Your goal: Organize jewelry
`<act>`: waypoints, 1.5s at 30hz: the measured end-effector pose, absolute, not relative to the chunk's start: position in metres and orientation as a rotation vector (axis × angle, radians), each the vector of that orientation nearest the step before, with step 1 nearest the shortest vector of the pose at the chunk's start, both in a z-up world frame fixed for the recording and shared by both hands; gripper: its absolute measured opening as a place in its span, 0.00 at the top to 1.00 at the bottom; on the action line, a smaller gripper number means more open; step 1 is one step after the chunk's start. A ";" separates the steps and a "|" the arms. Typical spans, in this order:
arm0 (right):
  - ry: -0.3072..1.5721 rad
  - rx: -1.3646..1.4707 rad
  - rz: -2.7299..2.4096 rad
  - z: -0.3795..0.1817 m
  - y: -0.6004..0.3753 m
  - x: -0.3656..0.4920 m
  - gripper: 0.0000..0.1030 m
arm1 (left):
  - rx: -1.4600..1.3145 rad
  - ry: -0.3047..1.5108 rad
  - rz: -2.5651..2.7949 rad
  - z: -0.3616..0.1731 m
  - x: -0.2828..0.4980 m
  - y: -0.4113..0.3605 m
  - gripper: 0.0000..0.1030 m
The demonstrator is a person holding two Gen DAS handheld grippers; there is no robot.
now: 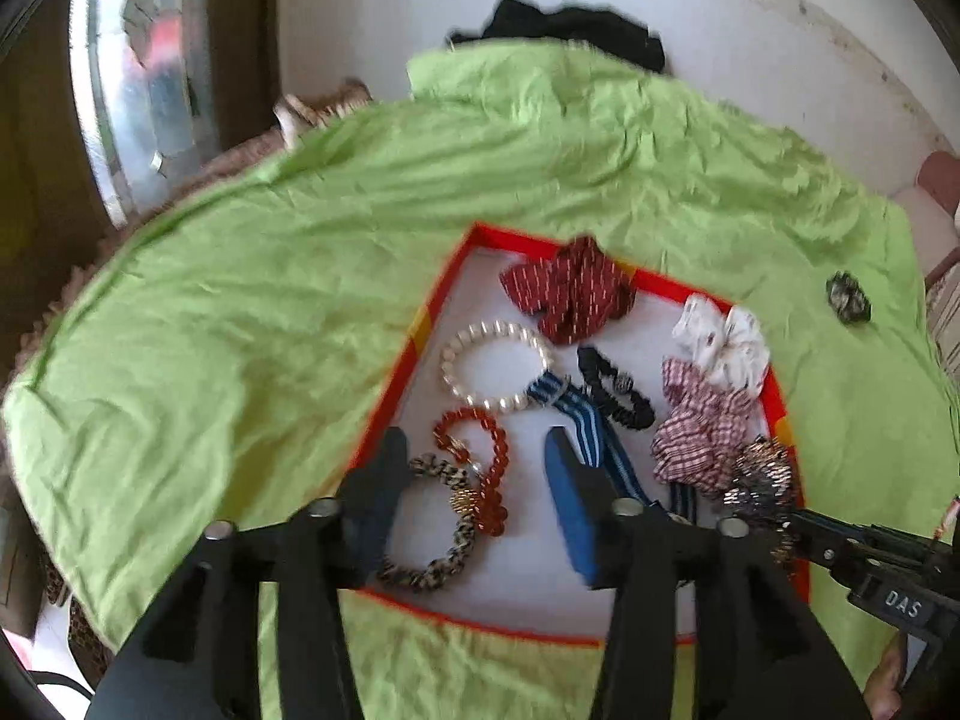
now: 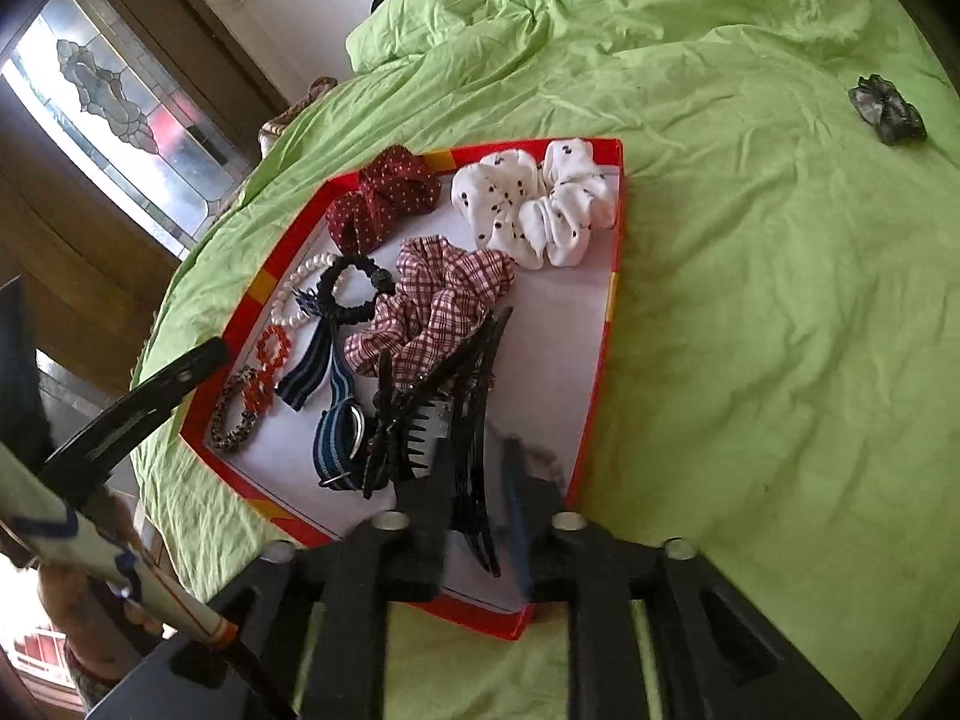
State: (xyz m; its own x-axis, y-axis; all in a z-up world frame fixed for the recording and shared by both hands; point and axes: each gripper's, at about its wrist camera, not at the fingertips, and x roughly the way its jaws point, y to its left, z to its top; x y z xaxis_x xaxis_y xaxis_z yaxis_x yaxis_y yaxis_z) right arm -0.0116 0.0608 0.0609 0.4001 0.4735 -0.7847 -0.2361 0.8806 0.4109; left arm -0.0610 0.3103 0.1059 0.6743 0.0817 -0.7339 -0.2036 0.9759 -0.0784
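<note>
Left view: left gripper (image 1: 474,498), jaws parted and empty, over leopard bracelet (image 1: 441,525) in the red tray (image 1: 420,330). Right view alone shows black claw clip (image 2: 474,420) between the right gripper's (image 2: 480,510) parted, non-pressing jaws.

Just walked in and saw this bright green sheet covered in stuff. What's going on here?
A person with a gripper in each hand is sorting hair accessories and bracelets into a red-rimmed tray on the green sheet. The left gripper hangs open over the beaded bracelets, holding nothing. The right gripper is open at the tray's near edge, with a black hair claw lying between its jaws. Scrunchies, a pearl bracelet and a striped strap are already inside. One small dark scrunchie sits out on the sheet.
</note>
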 end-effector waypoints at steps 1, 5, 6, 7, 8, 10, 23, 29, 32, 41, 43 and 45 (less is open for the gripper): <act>1.061 0.249 0.457 0.063 0.061 -0.013 0.72 | -0.153 0.797 0.171 0.112 -0.067 0.310 0.52; 1.067 0.256 0.509 0.068 0.066 -0.020 0.71 | -0.155 0.714 0.199 0.136 -0.092 0.307 0.38; 1.066 0.254 0.512 0.069 0.068 -0.021 0.71 | -0.154 0.688 0.214 0.142 -0.100 0.306 0.34; 1.059 0.243 0.508 0.071 0.070 -0.025 0.69 | -0.149 0.672 0.224 0.146 -0.105 0.304 0.31; 1.051 0.234 0.500 0.072 0.071 -0.028 0.67 | -0.135 0.653 0.245 0.151 -0.112 0.302 0.29; 1.018 0.216 0.476 0.078 0.070 -0.034 0.62 | -0.105 0.622 0.282 0.157 -0.124 0.298 0.26; 0.875 0.092 0.355 0.105 0.065 -0.108 0.32 | -0.074 0.501 0.422 0.181 -0.193 0.303 0.04; 0.865 0.052 0.316 0.105 0.073 -0.133 0.28 | 0.003 0.409 0.443 0.187 -0.227 0.285 0.00; 0.866 0.041 0.315 0.107 0.080 -0.144 0.22 | 0.036 0.389 0.444 0.185 -0.240 0.275 0.00; 0.841 -0.035 0.286 0.106 0.093 -0.170 0.16 | 0.002 0.531 0.409 0.165 -0.238 0.271 0.00; 0.842 -0.049 0.256 0.102 0.094 -0.172 0.16 | 0.014 0.558 0.411 0.160 -0.236 0.268 0.00; 0.851 -0.059 0.221 0.097 0.093 -0.174 0.15 | 0.031 0.576 0.416 0.157 -0.236 0.266 0.00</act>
